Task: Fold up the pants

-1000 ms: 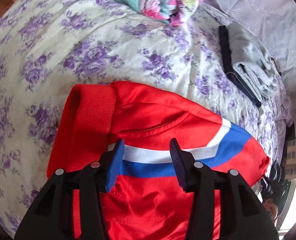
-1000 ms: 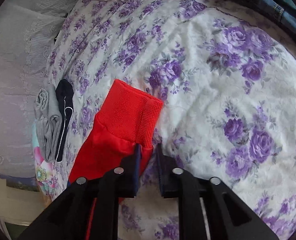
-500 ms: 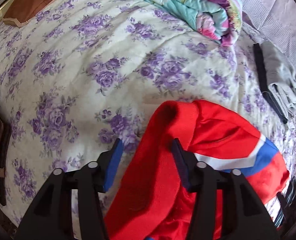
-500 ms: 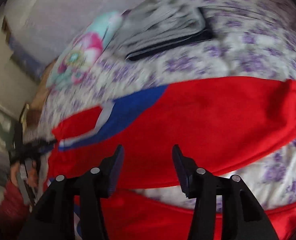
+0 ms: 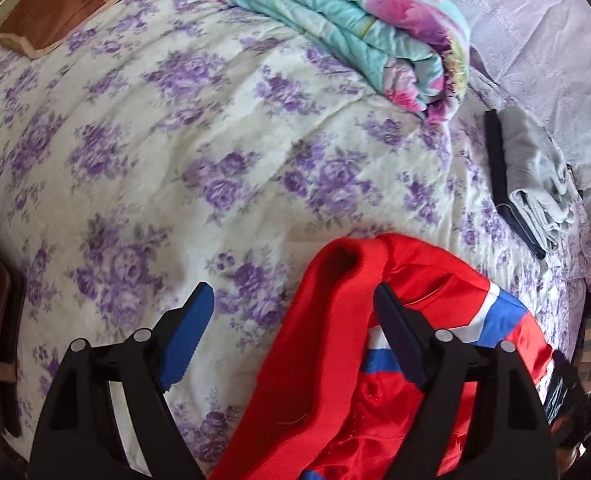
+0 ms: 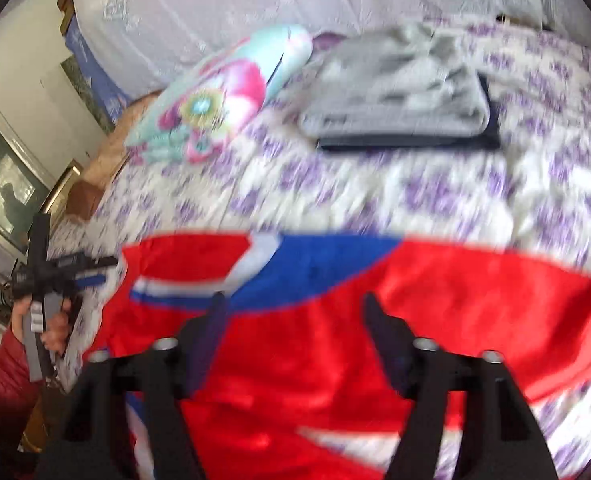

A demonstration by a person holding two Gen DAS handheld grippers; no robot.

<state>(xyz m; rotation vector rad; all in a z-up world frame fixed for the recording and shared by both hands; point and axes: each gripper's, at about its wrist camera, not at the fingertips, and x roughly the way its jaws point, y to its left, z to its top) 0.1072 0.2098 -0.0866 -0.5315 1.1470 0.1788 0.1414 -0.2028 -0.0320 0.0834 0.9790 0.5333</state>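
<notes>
Pants [image 5: 335, 360]: red with blue and white stripes, lying on the flowered bed [image 5: 175, 152].
Left gripper [image 5: 291, 316]: jaws opening, gripping nothing, ribbed cuff between them.
Right gripper [image 6: 293, 320]: jaws opening, empty, above the pants.

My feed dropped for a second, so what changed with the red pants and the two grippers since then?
Both grippers let go. The right gripper released the ribbed cuff and swung round over the red pants, jaws opening, nothing between them. The left gripper is opening too, shifted to the folded-over cuff. The grey clothes, quilt and bedspread stayed put.
</notes>
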